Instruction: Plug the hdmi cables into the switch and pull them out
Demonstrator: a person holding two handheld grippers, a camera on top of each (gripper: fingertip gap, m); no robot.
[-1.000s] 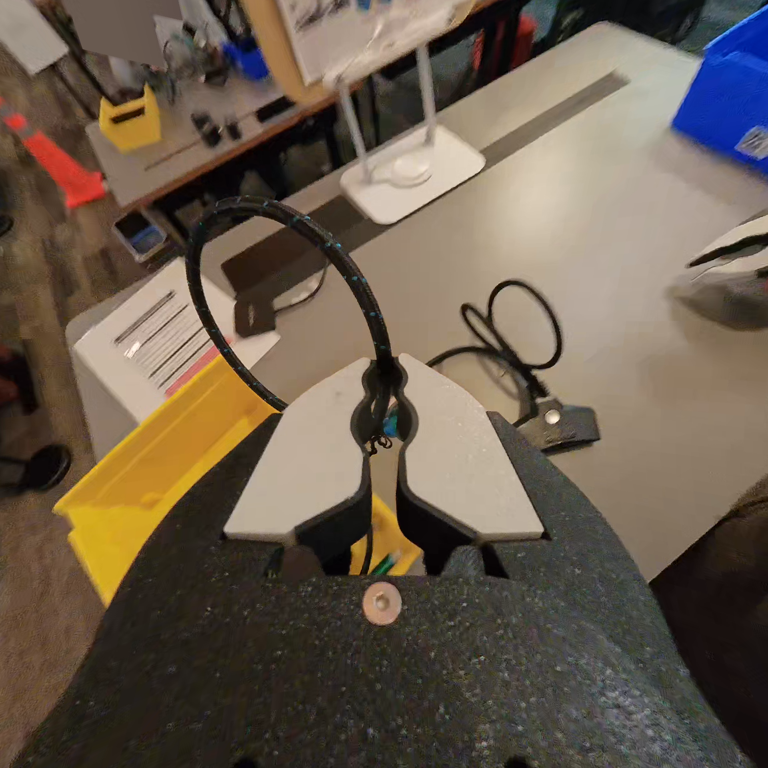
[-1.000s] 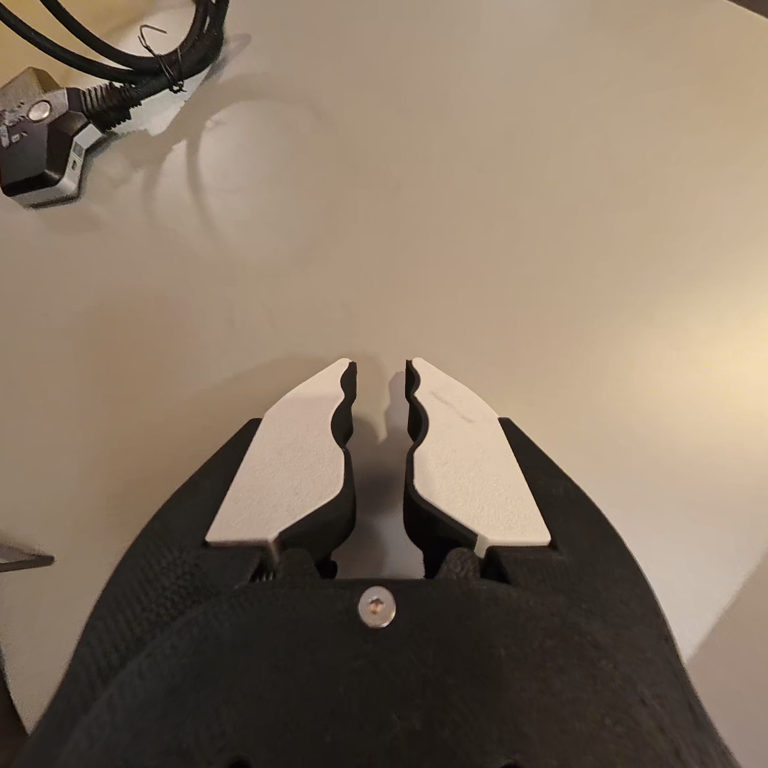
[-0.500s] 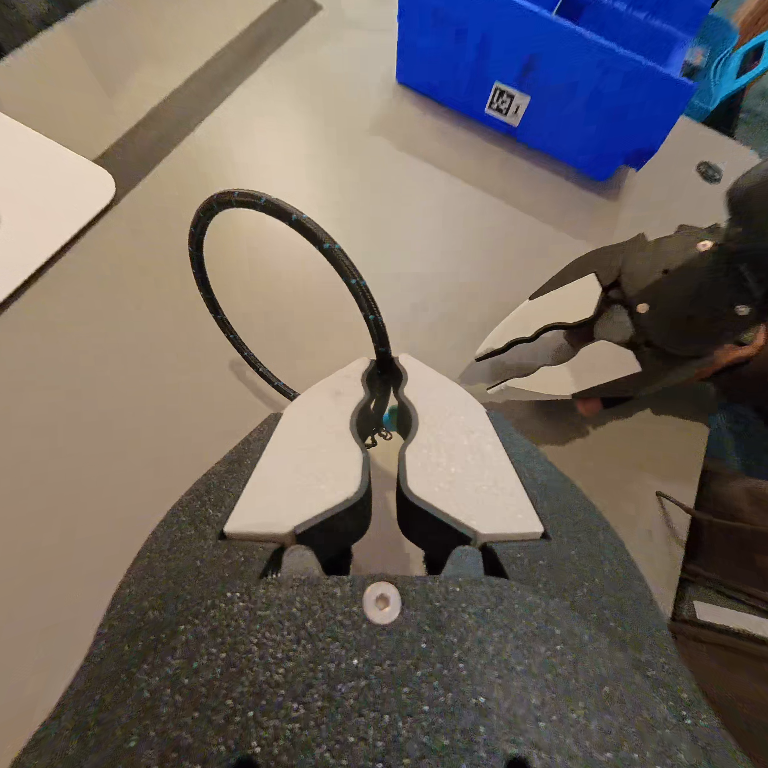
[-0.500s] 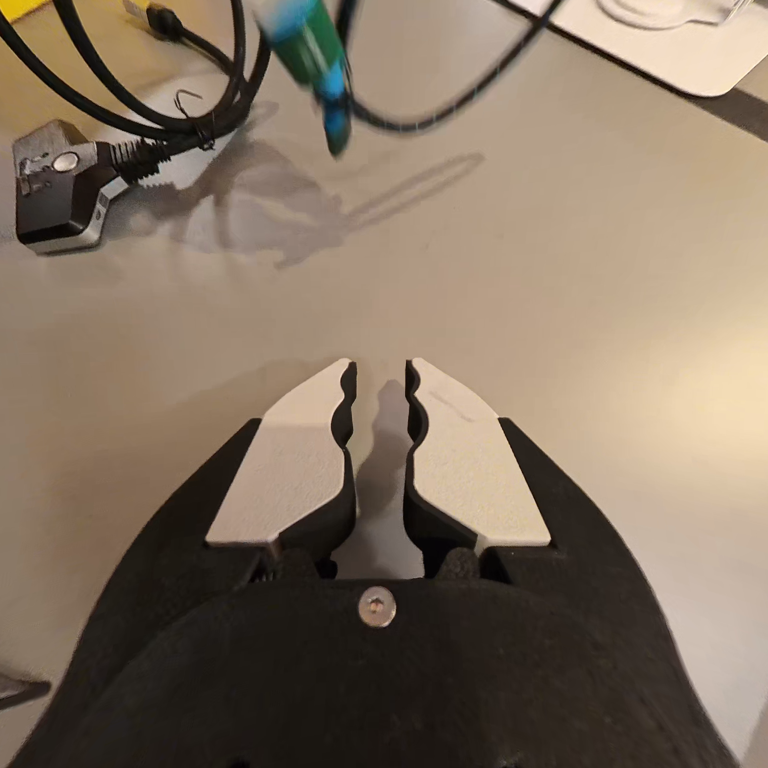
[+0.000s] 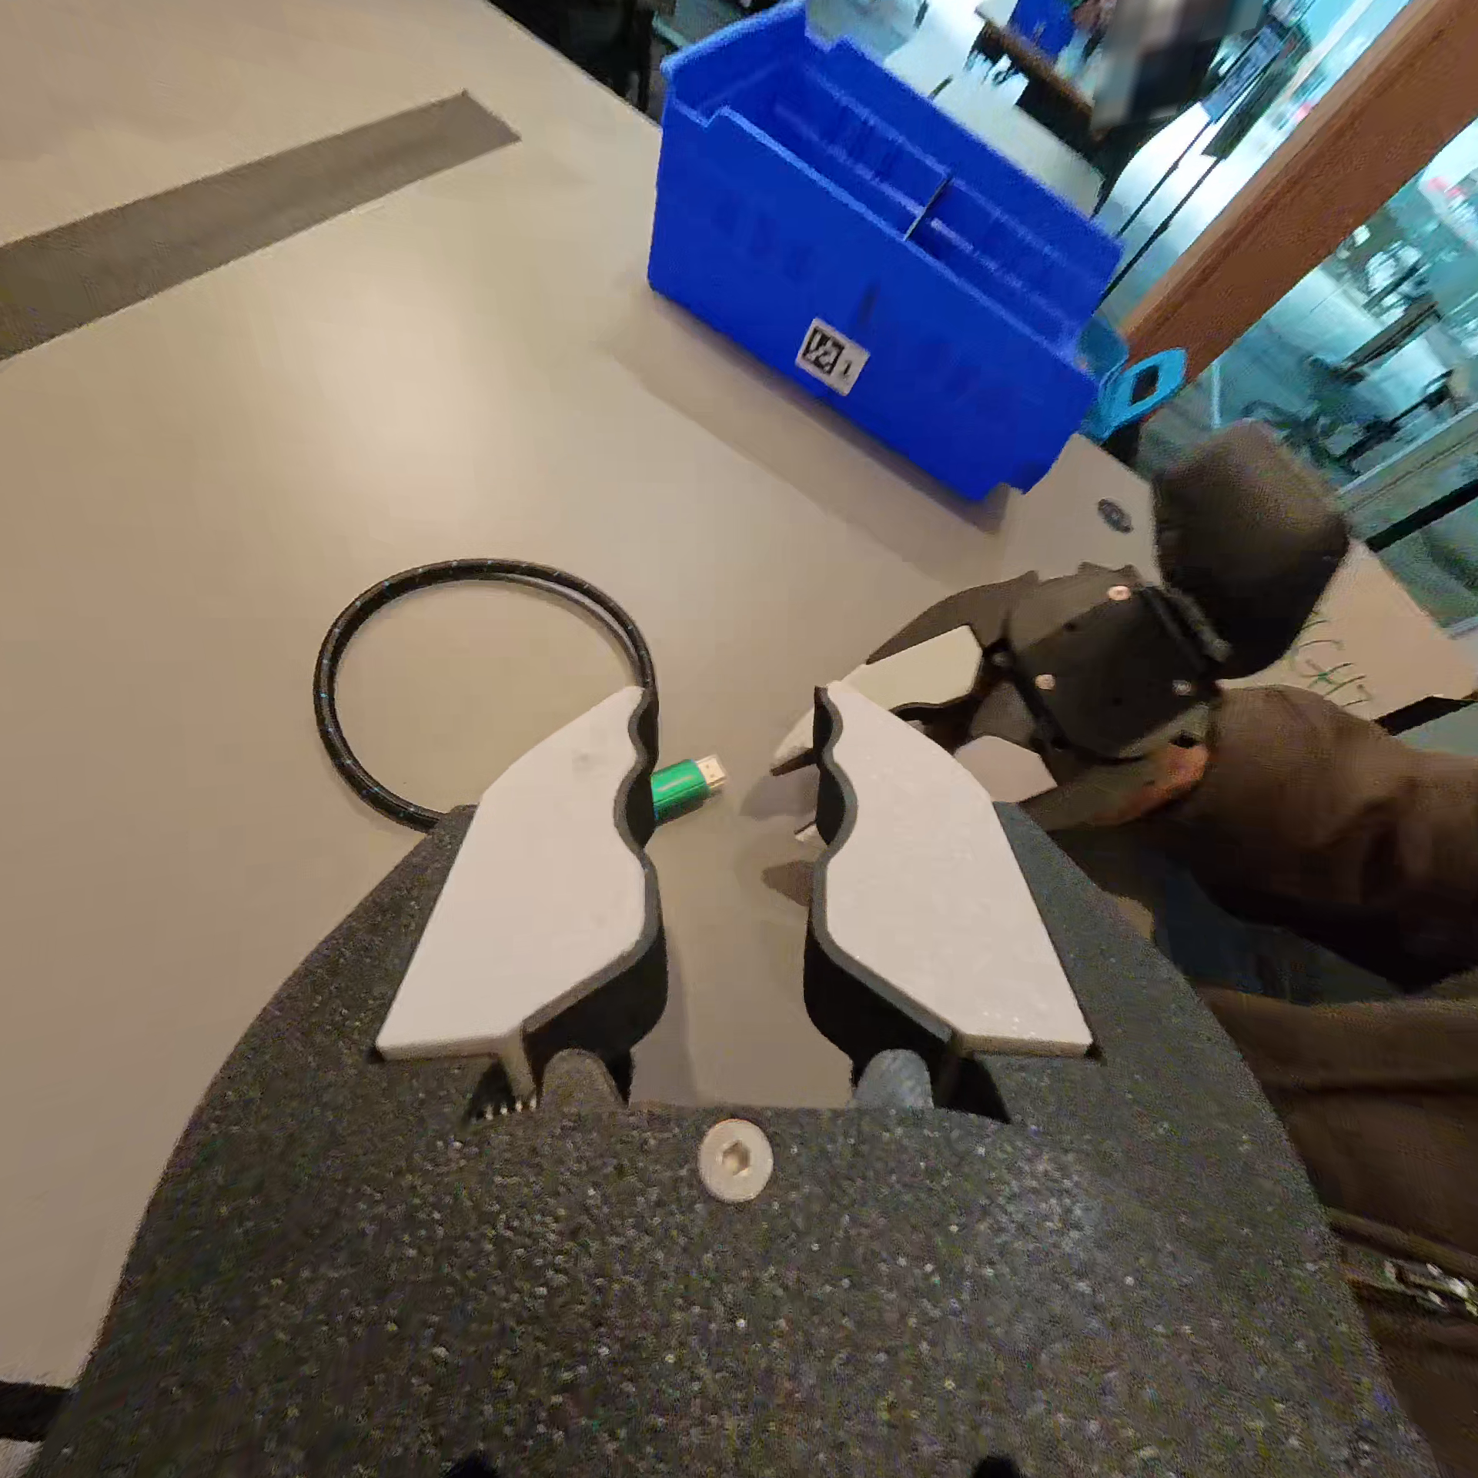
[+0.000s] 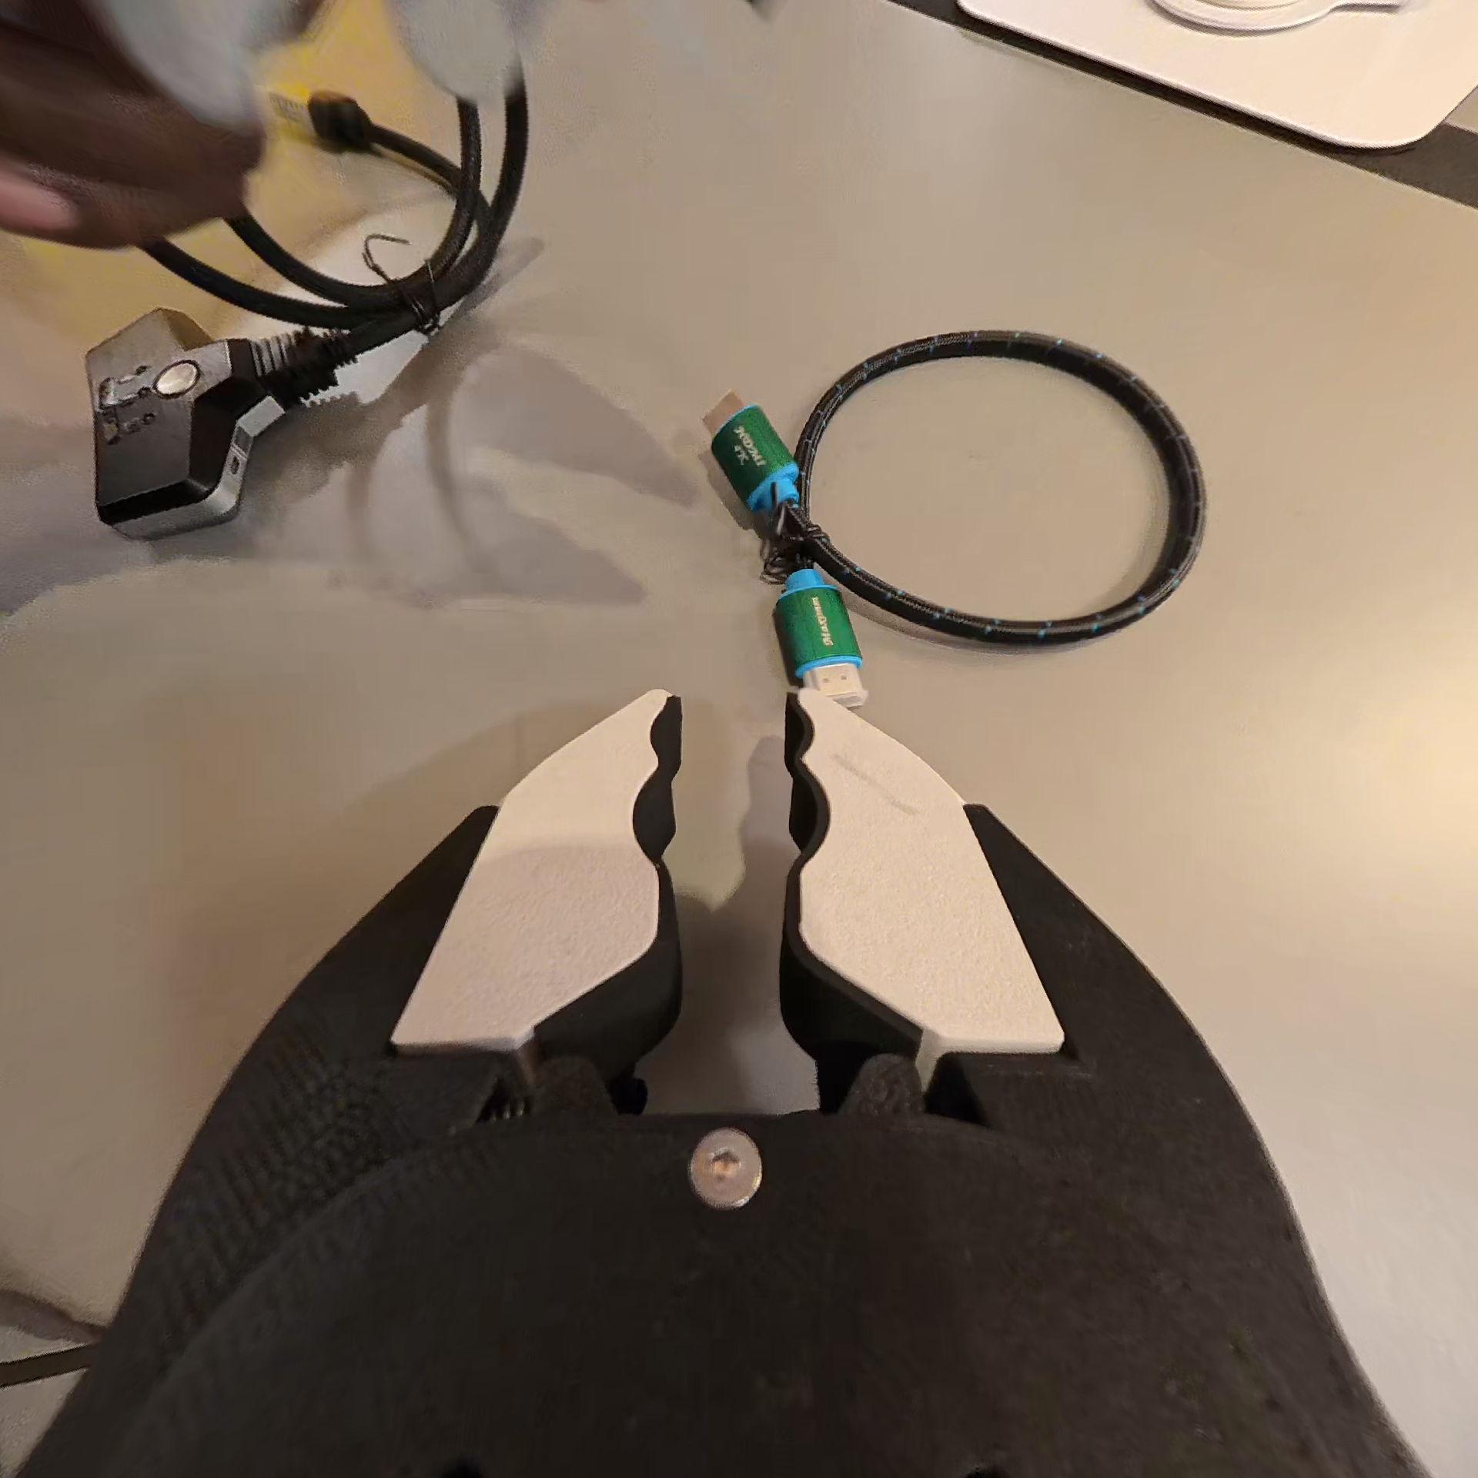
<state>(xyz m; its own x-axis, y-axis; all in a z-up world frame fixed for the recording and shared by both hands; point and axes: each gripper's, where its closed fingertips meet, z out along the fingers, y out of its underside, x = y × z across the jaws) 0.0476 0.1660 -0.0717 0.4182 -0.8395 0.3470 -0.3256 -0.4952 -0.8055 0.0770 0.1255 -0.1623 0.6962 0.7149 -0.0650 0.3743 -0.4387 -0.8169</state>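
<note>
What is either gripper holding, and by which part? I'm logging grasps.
Nothing. The left gripper has open jaws; the coiled black cable with green plugs lies loose on the table. The right gripper is open and empty, beside one plug.

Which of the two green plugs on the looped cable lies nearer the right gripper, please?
The green plug whose metal tip points at the right gripper; the other plug lies farther away, past the tie.

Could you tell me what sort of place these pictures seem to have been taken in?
Probably an office or lab workspace: a wide grey table carries a blue plastic storage bin and a coiled black braided cable with green plugs, with glass partitions behind.
</note>
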